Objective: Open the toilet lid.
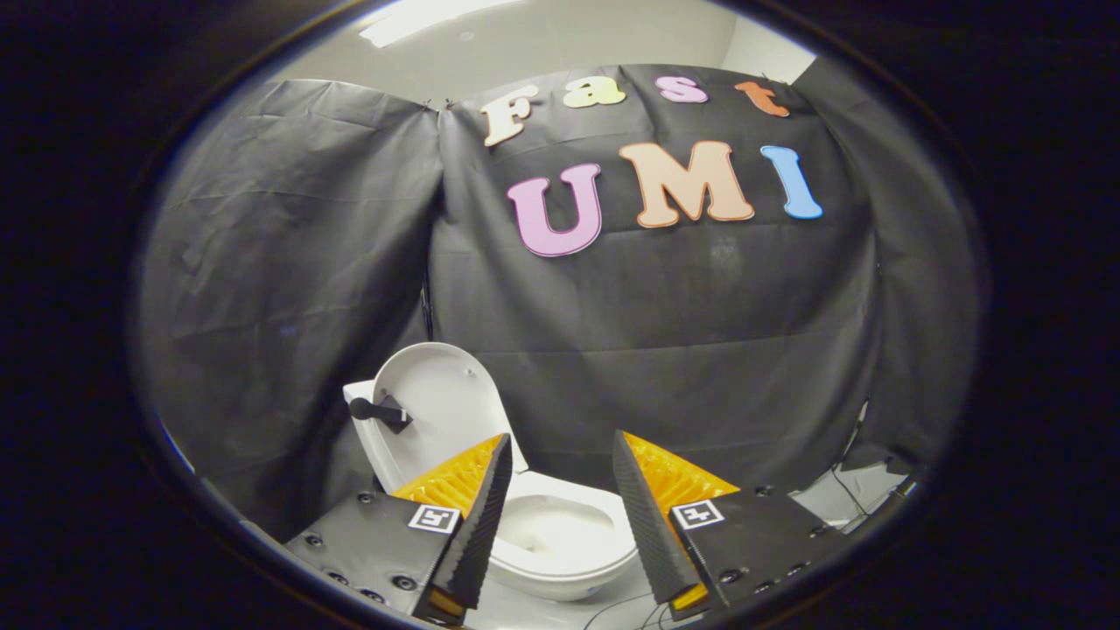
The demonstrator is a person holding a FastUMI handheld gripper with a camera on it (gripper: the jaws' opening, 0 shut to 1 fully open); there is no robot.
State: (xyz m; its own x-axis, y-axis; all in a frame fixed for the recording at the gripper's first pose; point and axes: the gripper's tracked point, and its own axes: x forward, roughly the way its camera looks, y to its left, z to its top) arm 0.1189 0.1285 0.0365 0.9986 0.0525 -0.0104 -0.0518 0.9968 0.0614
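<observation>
Here the toilet (560, 538) serves as the landmark: a small white one with an oval bowl, standing on a pale floor (612, 604) in front of the black cloth wall (700, 350). Its lid (437, 411) is already raised, standing nearly upright at the back of the bowl and leaning slightly away toward the cloth, with its smooth white underside facing the camera. A short dark handle or tab (378, 411) sticks out from the lid's far edge, on the side away from the bowl's middle. The seat ring lies flat on the bowl, and the bowl's inside is open to view.

The gripper (560, 472) hangs just above and on the near side of the toilet. Its jaws are spread wide apart and pinch nothing; the bowl shows in the gap between them. One finger crosses in front of the lower edge of the lid and the rim of the bowl, the other stands over the bowl's opposite side, and whether either actually touches the toilet cannot be told. Each finger's base carries a small square black-and-white marker (434, 517).

Beyond the toilet the cloth hangs in creased panels, with a pale ceiling and a strip light (420, 17) above it. A few thin cables (853, 499) lie on the floor off to the bowl's side, near the foot of the cloth.
</observation>
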